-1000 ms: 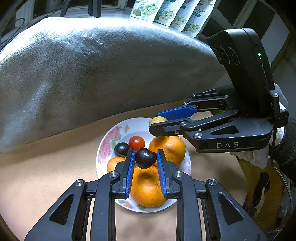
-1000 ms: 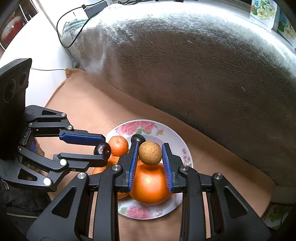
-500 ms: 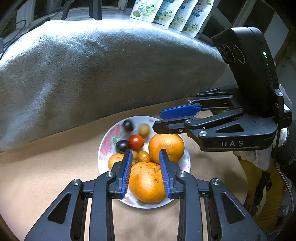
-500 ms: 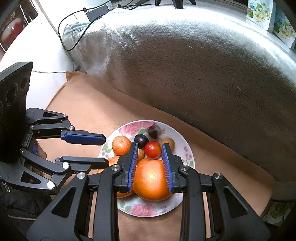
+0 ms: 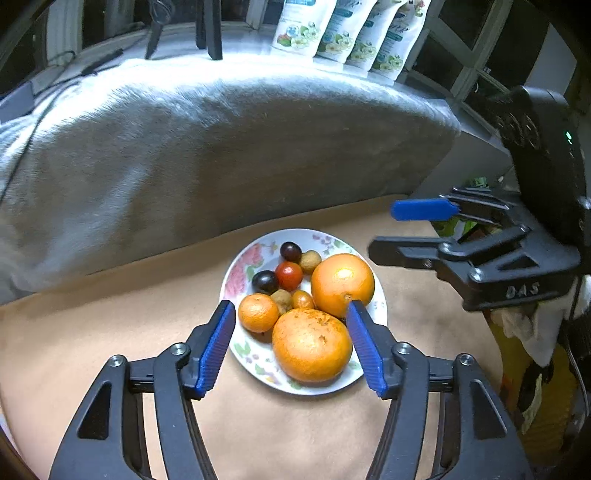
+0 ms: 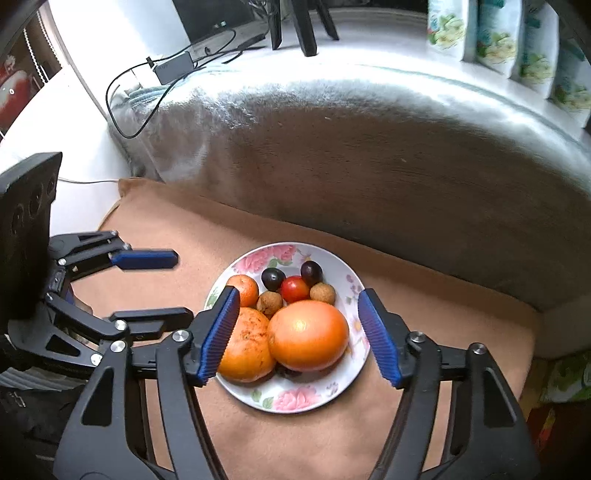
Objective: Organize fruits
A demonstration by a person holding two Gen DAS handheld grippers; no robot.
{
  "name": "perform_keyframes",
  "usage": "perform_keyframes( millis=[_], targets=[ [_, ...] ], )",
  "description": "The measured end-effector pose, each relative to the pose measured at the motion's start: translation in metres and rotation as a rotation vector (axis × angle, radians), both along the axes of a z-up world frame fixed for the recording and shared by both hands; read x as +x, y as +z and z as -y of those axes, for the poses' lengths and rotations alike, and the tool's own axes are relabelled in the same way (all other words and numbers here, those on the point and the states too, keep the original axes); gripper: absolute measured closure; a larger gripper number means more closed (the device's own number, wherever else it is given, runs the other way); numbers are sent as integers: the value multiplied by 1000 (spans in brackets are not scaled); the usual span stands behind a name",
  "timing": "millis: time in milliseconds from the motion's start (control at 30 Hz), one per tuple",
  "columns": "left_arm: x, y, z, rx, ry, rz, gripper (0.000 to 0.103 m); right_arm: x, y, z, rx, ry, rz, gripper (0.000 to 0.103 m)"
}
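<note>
A white flowered plate (image 5: 236, 277) (image 6: 295, 400) on a tan cloth holds two big oranges (image 5: 312, 343) (image 5: 342, 284), a small mandarin (image 5: 258, 312), a red tomato (image 5: 289, 275), two dark plums (image 5: 265, 281) (image 5: 290, 251) and small brown fruits (image 5: 309, 260). My left gripper (image 5: 290, 343) is open and empty, above the plate's near side. My right gripper (image 6: 299, 332) is open and empty over the big oranges (image 6: 308, 335); it also shows in the left wrist view (image 5: 399, 230). The left gripper shows in the right wrist view (image 6: 162, 288).
A grey fleece-covered backrest (image 5: 207, 147) rises behind the tan cloth (image 5: 92, 332). Several snack pouches (image 5: 347, 33) stand on the ledge behind it. Cables and a power adapter (image 6: 173, 66) lie at the back left. Clutter sits off the right edge (image 5: 532, 387).
Both grippers let go of their small fruits, a dark plum and a brown fruit, which now lie on the plate. Both have opened wide and drawn back from the plate.
</note>
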State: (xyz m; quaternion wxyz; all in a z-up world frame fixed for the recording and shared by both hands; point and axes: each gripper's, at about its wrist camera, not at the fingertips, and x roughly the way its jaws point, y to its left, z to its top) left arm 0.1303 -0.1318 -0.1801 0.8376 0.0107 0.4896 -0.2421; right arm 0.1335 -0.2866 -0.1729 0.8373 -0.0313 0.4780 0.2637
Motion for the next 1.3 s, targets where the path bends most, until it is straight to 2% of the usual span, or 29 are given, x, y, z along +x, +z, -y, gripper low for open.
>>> perform_keyframes(
  millis=[100,567,600,700,967,1067,1300],
  targets=[
    [-6,7,-2,29,10,17,33,-15,6,1,-11,-44,26,29],
    [-36,34,-20,61,85,40,32,-76,26,13,-31,-239,84,28],
    [-37,35,-20,66,88,41,32,-79,27,14,-29,-245,83,28],
    [-43,37,-19,79,98,41,32,-87,29,16,-29,-260,97,17],
    [-53,44,-16,103,114,48,32,-98,34,22,-13,-288,107,17],
    [-55,47,-16,107,118,59,19,-99,35,22,-7,-294,109,17],
    [-55,52,-20,99,142,51,19,-102,38,18,-7,-284,113,17]
  ],
)
